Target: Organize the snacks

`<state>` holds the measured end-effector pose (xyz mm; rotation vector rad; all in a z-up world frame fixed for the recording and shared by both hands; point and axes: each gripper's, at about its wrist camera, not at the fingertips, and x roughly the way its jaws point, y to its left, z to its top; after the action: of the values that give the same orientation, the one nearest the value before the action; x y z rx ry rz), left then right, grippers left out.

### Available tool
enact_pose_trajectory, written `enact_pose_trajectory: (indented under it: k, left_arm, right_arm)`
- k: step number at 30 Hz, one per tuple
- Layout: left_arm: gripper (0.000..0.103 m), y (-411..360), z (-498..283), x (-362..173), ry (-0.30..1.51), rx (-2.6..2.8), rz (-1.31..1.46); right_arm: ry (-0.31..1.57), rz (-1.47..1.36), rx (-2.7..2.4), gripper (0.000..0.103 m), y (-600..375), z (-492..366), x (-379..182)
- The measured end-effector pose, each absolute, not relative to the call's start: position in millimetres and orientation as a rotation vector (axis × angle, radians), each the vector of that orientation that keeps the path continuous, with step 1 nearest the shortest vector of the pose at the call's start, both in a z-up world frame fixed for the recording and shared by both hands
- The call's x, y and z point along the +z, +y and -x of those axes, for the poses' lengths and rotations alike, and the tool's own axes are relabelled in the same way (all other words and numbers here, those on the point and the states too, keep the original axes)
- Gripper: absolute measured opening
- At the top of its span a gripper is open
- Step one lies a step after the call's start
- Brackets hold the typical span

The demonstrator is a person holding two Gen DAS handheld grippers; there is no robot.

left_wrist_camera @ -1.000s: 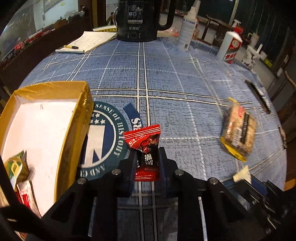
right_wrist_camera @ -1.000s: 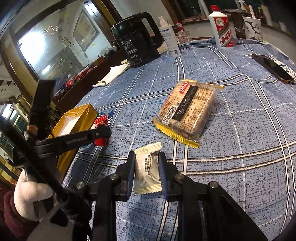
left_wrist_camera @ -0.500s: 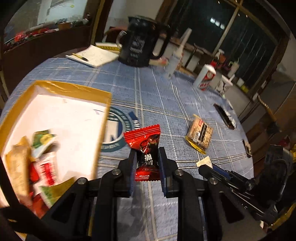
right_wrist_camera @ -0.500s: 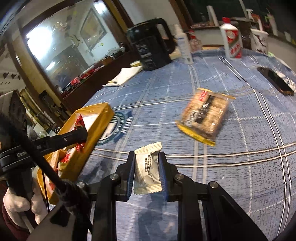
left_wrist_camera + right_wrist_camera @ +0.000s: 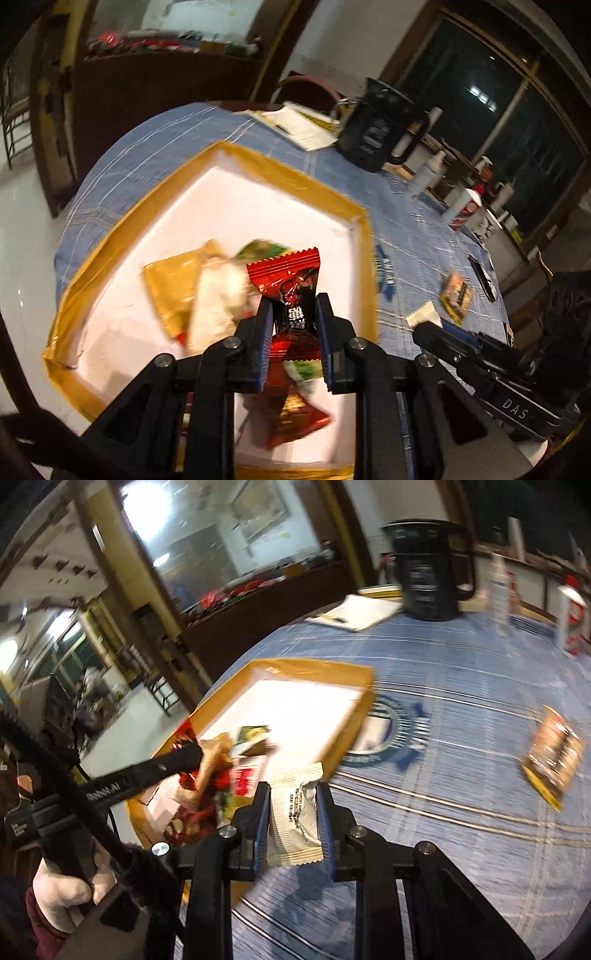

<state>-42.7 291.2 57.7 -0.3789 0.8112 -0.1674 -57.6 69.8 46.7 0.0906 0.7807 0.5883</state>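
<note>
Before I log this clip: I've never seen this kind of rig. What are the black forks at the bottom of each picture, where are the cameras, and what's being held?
There is no robot. A person holds a two-finger tool in each hand, and a fisheye camera on each one looks forward along its fingers; those are the black forks.

One picture is from the left tool, which is shut on a red snack packet above the gold-rimmed box, where several wrapped snacks already lie.

The other is from the right tool, shut on a white snack packet above the blue tablecloth, close to the box's near corner. The left tool also shows in this view, reaching over the box.

One yellow-edged snack pack lies on the cloth. At the far side stand a black kettle, a notepad and some bottles.
</note>
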Motion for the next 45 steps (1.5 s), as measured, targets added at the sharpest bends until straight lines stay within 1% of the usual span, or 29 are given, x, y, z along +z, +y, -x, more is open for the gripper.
enact_pose_trajectory:
  k: [6,9,10,11,12,13,14,16,18,19,20,25,29,31,32,34,36,37,38,40,45]
  left_arm:
    - [0.024,311,51,46,0.821,-0.165,0.412]
    - [0.026,314,56,47,0.813,-0.179,0.421]
    - [0.030,315,59,48,0.805,-0.183,0.424]
    - [0.038,317,63,50,0.796,-0.184,0.427]
    - [0.043,318,66,52,0.786,-0.180,0.427]
    - [0.051,319,69,54,0.778,-0.173,0.427]
    - [0.056,320,73,56,0.767,-0.166,0.429]
    - [0.061,320,81,61,0.744,-0.157,0.426]
    - [0.072,317,89,66,0.722,-0.135,0.425]
    - [0.081,315,94,69,0.712,-0.118,0.429]
    - [0.085,313,98,71,0.704,-0.107,0.433]
    - [0.086,295,119,77,0.654,-0.152,0.484]
    - [0.086,264,122,81,0.647,-0.205,0.449]
    - [0.086,251,121,82,0.646,-0.207,0.419]
    - [0.086,246,121,82,0.649,-0.206,0.416]
    - [0.086,240,121,81,0.661,-0.215,0.437]
    - [0.086,238,124,82,0.661,-0.220,0.459]
    - [0.086,236,127,83,0.650,-0.218,0.461]
    - [0.086,235,130,84,0.640,-0.212,0.455]
    - [0.086,230,132,84,0.647,-0.199,0.440]
    - [0.086,215,142,91,0.642,-0.211,0.393]
  right_arm:
    - [0.837,-0.028,0.601,0.024,119,32,28]
    - [0.854,-0.017,0.589,0.025,131,23,19]
    - [0.861,-0.024,0.592,0.027,133,21,16]
    - [0.865,-0.036,0.596,0.027,134,20,14]
    - [0.864,-0.045,0.599,0.028,134,19,14]
    - [0.860,-0.049,0.602,0.032,135,19,15]
    - [0.850,-0.050,0.601,0.033,134,21,17]
    - [0.829,-0.046,0.596,0.033,132,26,23]
    - [0.808,-0.062,0.596,0.033,123,33,30]
    - [0.802,-0.073,0.595,0.034,120,35,32]
    - [0.797,-0.092,0.592,0.035,114,39,34]
    - [0.781,-0.185,0.565,0.036,73,64,38]
    - [0.766,-0.211,0.499,0.036,26,91,39]
    - [0.757,-0.185,0.466,0.036,8,102,45]
    - [0.763,-0.161,0.450,0.038,1,105,49]
    - [0.775,-0.118,0.443,0.038,-2,107,64]
    - [0.743,-0.065,0.451,0.038,2,114,85]
    - [0.726,-0.053,0.459,0.040,2,119,89]
    - [0.700,-0.044,0.474,0.045,2,127,93]
    - [0.667,-0.057,0.482,0.052,-3,140,89]
    - [0.715,-0.151,0.445,0.052,-37,158,43]
